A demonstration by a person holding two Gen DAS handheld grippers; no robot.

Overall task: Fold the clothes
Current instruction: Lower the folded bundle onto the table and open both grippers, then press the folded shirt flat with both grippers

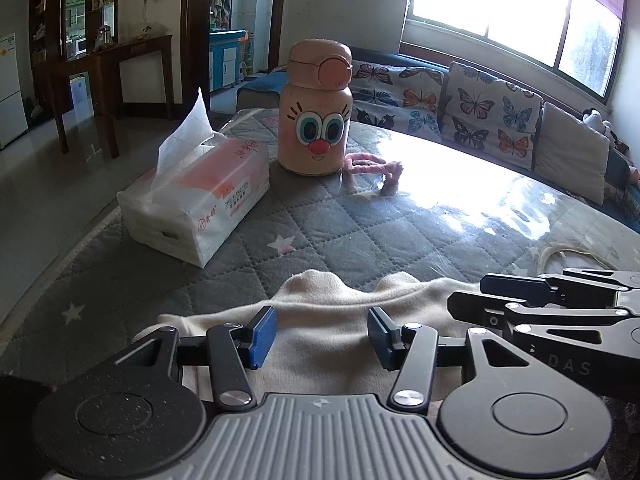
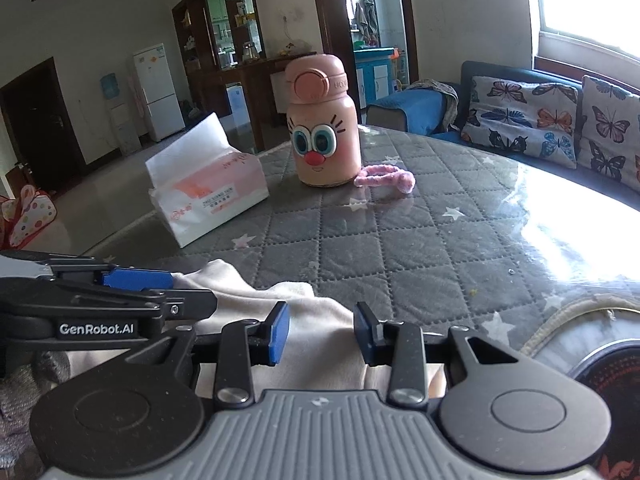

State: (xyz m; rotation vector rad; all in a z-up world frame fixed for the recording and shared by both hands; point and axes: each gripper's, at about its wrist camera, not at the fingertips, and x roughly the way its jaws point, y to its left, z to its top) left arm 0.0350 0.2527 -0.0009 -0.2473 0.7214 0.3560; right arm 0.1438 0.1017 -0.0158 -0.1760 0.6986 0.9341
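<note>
A cream-coloured garment (image 1: pixel 320 316) lies bunched at the near edge of the grey quilted table (image 1: pixel 360 232). My left gripper (image 1: pixel 322 336) is open, its blue pads apart just above the cloth, holding nothing. My right gripper (image 2: pixel 322 332) is also open over the same garment (image 2: pixel 316 320), at its right end. In the left wrist view the right gripper (image 1: pixel 560 308) shows at the right edge. In the right wrist view the left gripper (image 2: pixel 120 300) shows at the left, close beside.
A tissue pack (image 1: pixel 196 204) stands at the left of the table. A pink cartoon-face bottle (image 1: pixel 316 108) with a fuzzy pink strap (image 1: pixel 376 170) stands at the back. A sofa with butterfly cushions (image 1: pixel 492 116) lies behind. A round dark object (image 2: pixel 612 376) sits at near right.
</note>
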